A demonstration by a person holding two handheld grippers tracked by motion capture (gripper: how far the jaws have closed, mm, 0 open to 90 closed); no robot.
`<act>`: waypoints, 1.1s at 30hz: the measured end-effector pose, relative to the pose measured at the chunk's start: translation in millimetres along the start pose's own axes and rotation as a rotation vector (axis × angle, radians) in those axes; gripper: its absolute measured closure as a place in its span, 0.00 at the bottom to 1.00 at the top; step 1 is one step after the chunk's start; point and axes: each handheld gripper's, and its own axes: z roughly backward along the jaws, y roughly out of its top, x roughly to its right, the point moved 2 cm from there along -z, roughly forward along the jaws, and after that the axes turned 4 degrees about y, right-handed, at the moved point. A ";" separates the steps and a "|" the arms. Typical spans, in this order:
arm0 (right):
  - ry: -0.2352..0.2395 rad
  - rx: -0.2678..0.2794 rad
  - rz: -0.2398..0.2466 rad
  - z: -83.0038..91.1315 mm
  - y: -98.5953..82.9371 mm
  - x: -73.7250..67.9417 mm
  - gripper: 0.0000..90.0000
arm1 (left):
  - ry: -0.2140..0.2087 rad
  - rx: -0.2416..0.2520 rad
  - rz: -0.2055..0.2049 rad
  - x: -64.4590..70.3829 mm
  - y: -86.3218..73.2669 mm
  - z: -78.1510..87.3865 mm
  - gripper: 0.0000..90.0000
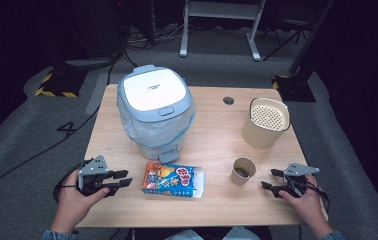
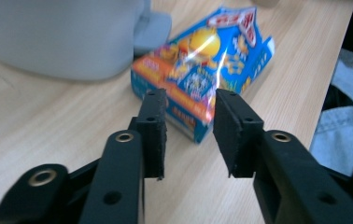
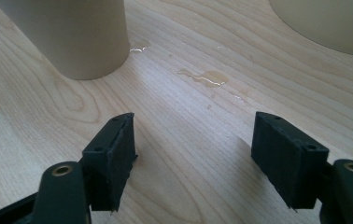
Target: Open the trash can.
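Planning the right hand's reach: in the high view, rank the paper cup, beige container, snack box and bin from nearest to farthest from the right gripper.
From the right gripper:
1. Paper cup, just to its left.
2. Beige container, behind it.
3. Snack box, front centre.
4. Bin, far left, at the back.

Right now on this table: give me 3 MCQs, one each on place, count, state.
1. Where does the snack box lie?
A. in front of the bin, between the two grippers
B. behind the bin
C. inside the cup

2. How many grippers hold something?
A. two
B. one
C. none

3. The bin lid is:
A. off
B. shut
C. propped open

Key: 1 A, the box lies just before the bin's pedal, right of the left gripper. 2 C, left and right gripper both show bare fingers with a gap. 3 B, the white lid sits flat on the bin.
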 end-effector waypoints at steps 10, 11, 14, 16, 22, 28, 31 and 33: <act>0.001 0.001 -0.001 0.0 0.0 0.0 0.34 | -0.046 0.042 -0.024 2.6 42.8 16.6 0.82; 0.001 0.001 -0.001 -0.1 0.0 -0.1 0.34 | -0.046 0.053 -0.027 3.0 48.4 18.1 0.82; 0.000 0.001 -0.001 0.0 0.0 0.0 0.34 | -0.061 0.092 -0.034 3.3 63.7 21.7 0.82; 0.001 0.001 -0.001 -0.1 0.0 0.0 0.34 | -0.058 0.111 -0.040 3.2 75.6 24.3 0.82; 0.000 0.001 0.000 0.0 0.0 0.0 0.34 | -0.059 0.127 -0.051 1.6 97.5 25.6 0.83; 0.000 0.001 0.000 -0.1 0.0 0.0 0.34 | -0.051 0.139 -0.059 -5.8 120.0 22.0 0.85; 0.000 0.001 -0.001 -0.1 0.0 -0.1 0.34 | -0.075 0.172 -0.062 -10.7 133.3 22.4 0.86; 0.000 0.001 -0.001 -0.1 0.0 -0.1 0.34 | -0.072 0.186 -0.076 -13.1 140.7 22.8 0.86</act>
